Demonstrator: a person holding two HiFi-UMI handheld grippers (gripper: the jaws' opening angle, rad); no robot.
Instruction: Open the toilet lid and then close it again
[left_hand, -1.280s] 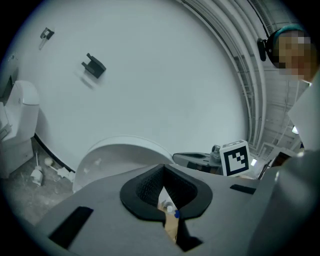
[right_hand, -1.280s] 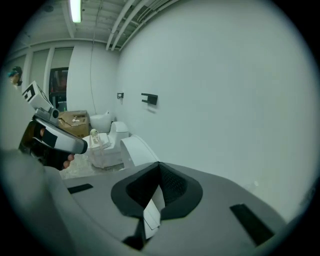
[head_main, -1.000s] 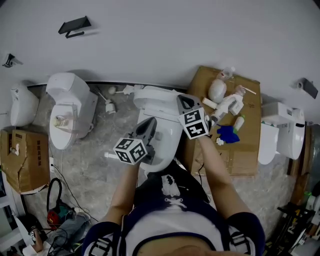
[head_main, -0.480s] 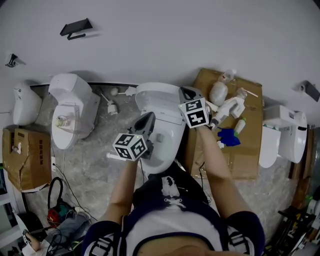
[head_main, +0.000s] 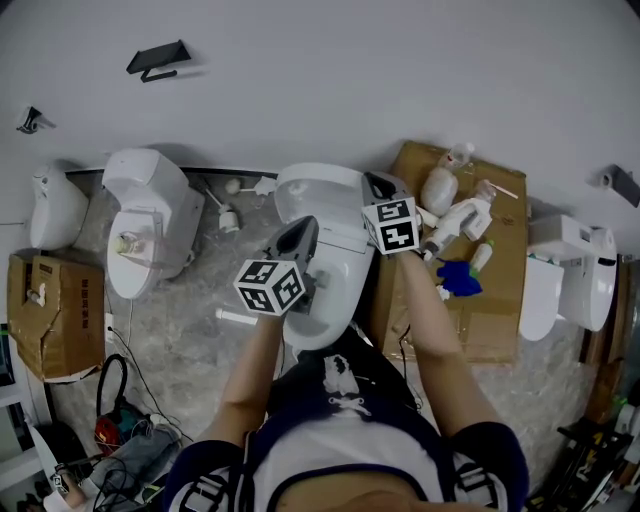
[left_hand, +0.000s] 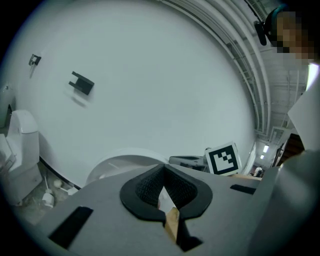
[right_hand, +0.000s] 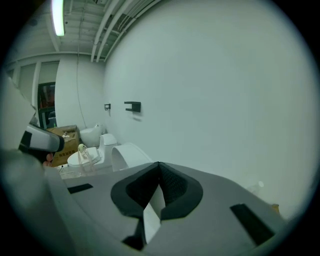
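Note:
The white toilet stands in the middle, straight below me. Its lid is raised, rounded edge uppermost, toward the wall. My left gripper is shut just in front of the lid's face; whether it touches cannot be told. My right gripper is shut at the lid's right edge. In the left gripper view the lid arcs behind the closed left gripper, and the right gripper's marker cube shows beside it. The right gripper view has the lid left of the closed right gripper.
A second toilet stands to the left, a third to the right. Flattened cardboard with bottles lies right of the middle toilet. A cardboard box and cables sit at the left. A black bracket hangs on the wall.
Both grippers have moved up the picture toward the wall, the left one also rising. The lid's rounded edge now stands higher and closer to the wall.

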